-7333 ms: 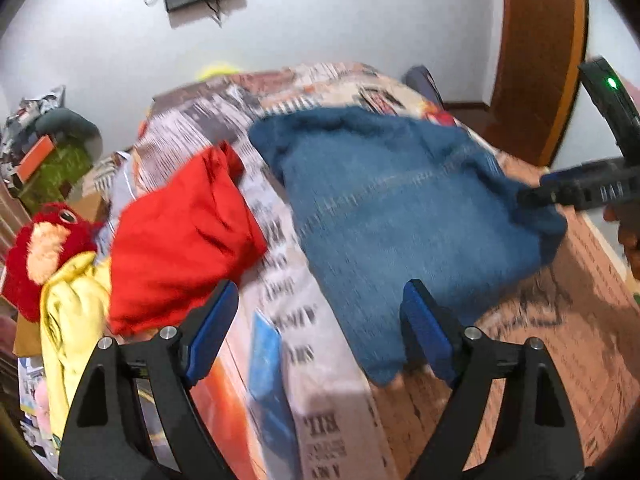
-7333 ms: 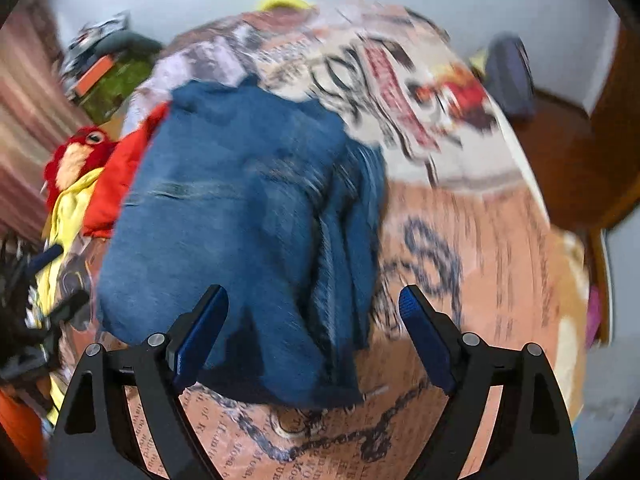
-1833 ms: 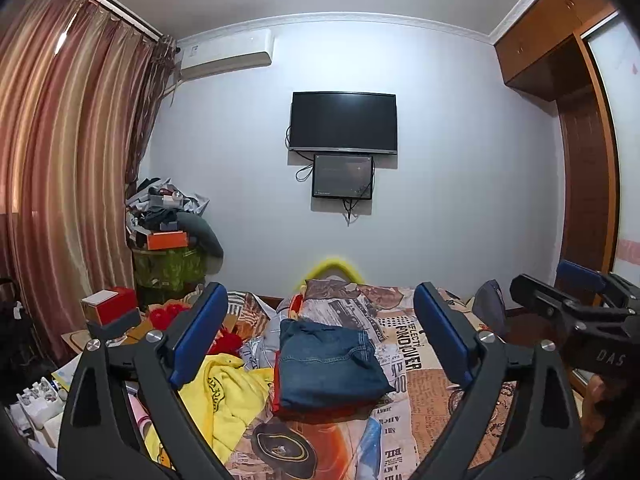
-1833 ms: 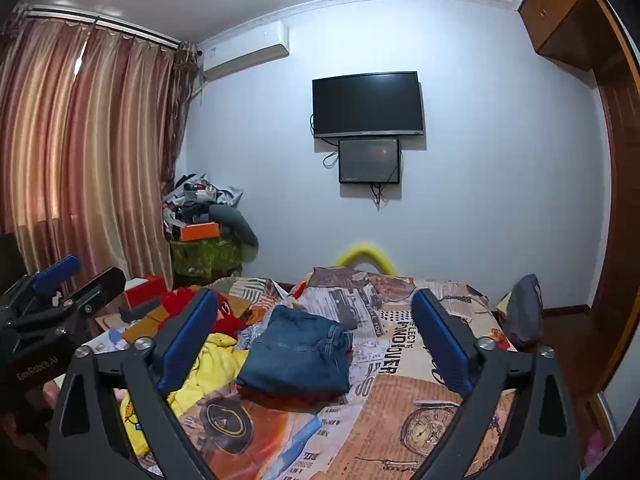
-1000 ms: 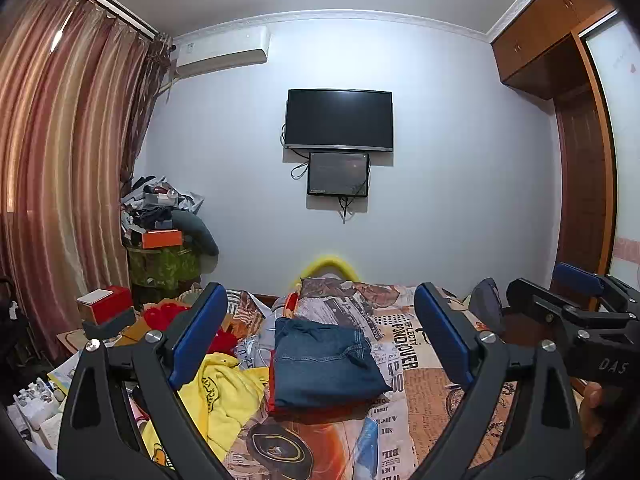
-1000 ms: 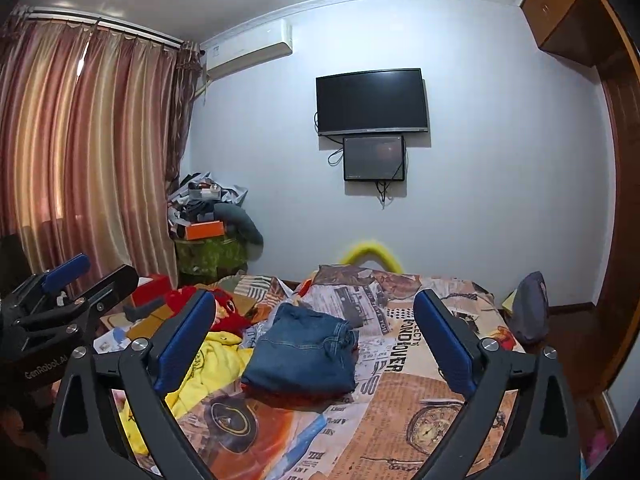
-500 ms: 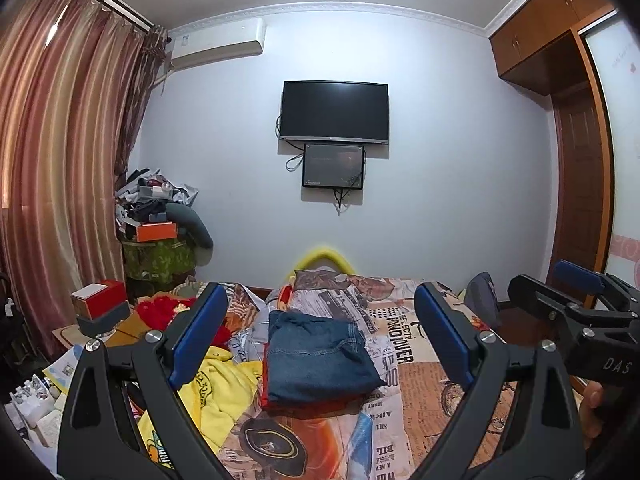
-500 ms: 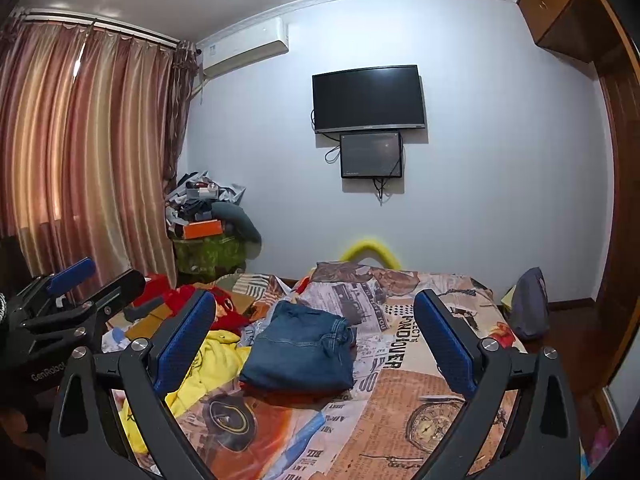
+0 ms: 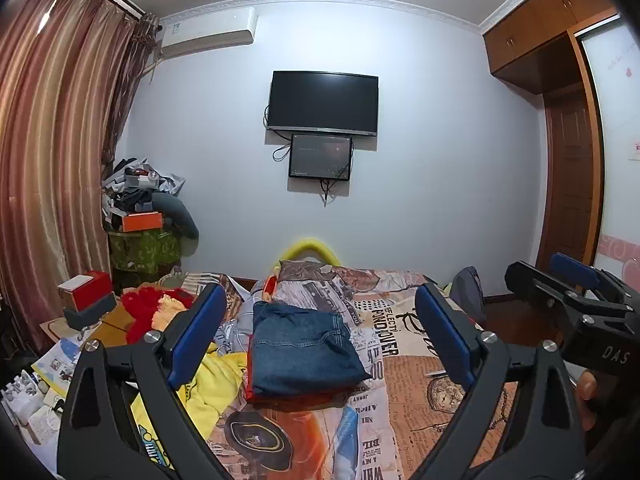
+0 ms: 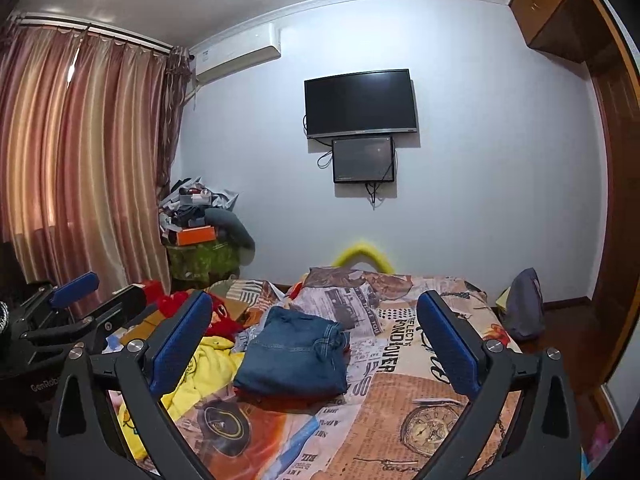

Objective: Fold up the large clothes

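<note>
Folded blue jeans (image 9: 304,350) lie on top of a folded red garment (image 9: 296,394) on the bed, also in the right wrist view (image 10: 294,354). My left gripper (image 9: 320,332) is open and empty, held up well back from the stack. My right gripper (image 10: 316,342) is open and empty, also well back. The right gripper shows at the right edge of the left wrist view (image 9: 572,300); the left one shows at the left of the right wrist view (image 10: 80,308).
The bed (image 9: 408,364) has a newspaper-print cover. A yellow garment (image 9: 216,384) and a red plush toy (image 9: 148,312) lie at its left. A cluttered pile (image 9: 140,208) stands in the corner by the curtains. A wardrobe (image 9: 572,152) and a grey bag (image 10: 524,304) are at right.
Both grippers drew back and rose from the jeans since 7.3 s ago; the jeans now lie folded on the red garment. Over the last second the views barely shift.
</note>
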A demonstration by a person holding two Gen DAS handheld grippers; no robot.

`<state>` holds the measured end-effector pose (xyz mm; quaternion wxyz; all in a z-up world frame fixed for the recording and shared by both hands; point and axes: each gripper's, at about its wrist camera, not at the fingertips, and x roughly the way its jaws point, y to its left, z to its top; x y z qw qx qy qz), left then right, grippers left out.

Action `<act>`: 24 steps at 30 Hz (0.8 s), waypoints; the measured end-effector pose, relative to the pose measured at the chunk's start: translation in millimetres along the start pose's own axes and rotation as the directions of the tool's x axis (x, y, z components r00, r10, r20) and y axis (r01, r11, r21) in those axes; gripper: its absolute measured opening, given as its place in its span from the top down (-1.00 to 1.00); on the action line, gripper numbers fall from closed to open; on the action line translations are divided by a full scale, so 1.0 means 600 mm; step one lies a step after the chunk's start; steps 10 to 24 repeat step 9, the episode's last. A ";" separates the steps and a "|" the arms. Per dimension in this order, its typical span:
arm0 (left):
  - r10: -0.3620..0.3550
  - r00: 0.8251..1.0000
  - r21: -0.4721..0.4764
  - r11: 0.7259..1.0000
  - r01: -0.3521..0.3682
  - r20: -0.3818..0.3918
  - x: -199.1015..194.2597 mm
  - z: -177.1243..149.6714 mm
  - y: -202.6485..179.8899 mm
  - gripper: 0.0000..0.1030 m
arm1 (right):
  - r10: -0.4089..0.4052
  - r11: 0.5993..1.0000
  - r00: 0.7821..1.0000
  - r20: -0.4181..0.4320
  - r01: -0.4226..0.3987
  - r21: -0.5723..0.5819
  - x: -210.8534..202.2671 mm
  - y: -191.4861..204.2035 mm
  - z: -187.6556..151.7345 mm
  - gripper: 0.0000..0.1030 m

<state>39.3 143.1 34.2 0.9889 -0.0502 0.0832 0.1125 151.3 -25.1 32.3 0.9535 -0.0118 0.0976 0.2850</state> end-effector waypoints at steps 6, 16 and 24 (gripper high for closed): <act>-0.010 1.000 0.005 1.000 0.010 0.004 -0.001 -0.001 0.000 -0.90 | -0.004 1.000 1.000 -0.003 0.004 -0.001 0.002 0.001 0.000 -0.98; -0.026 1.000 0.013 1.000 0.026 -0.006 0.001 -0.001 0.000 -0.90 | -0.003 1.000 1.000 -0.007 0.003 -0.003 0.004 0.002 0.000 -0.98; -0.026 1.000 0.013 1.000 0.026 -0.006 0.001 -0.001 0.000 -0.90 | -0.003 1.000 1.000 -0.007 0.003 -0.003 0.004 0.002 0.000 -0.98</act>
